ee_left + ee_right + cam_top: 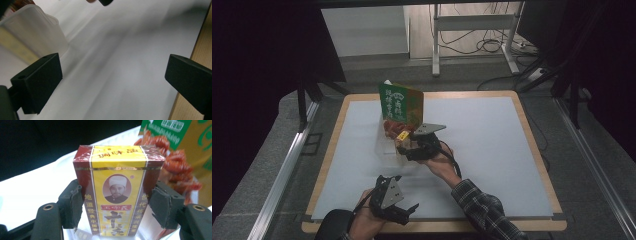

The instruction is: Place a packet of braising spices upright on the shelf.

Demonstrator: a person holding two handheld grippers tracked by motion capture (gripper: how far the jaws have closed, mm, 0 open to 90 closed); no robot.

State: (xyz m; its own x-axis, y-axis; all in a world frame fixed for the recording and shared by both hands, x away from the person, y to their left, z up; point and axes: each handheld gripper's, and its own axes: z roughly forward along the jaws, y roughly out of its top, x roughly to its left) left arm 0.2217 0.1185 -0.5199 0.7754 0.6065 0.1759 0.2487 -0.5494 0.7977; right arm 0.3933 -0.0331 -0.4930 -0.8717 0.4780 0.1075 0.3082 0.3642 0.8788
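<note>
My right gripper [404,141] is shut on a small yellow and dark red seasoning box [115,192], its pads [72,206] pressing both narrow sides. In the high view the yellow box [402,135] hangs at the near edge of a clear plastic container [387,142]. A tall green and yellow packet [401,104] printed with red food stands in that container, and the green packet [185,150] rises right behind the box. My left gripper [404,207] hovers open near the table's front edge, nothing between its jaws. A corner of the translucent container [37,32] lies ahead to its left.
A pale grey mat [492,145] covers the wooden table [532,145], whose rim shows beside the left gripper's jaw [200,45]. Metal rails run down both sides of the table. Beyond the far edge stand a frame's legs and loose cables [482,42] on the floor.
</note>
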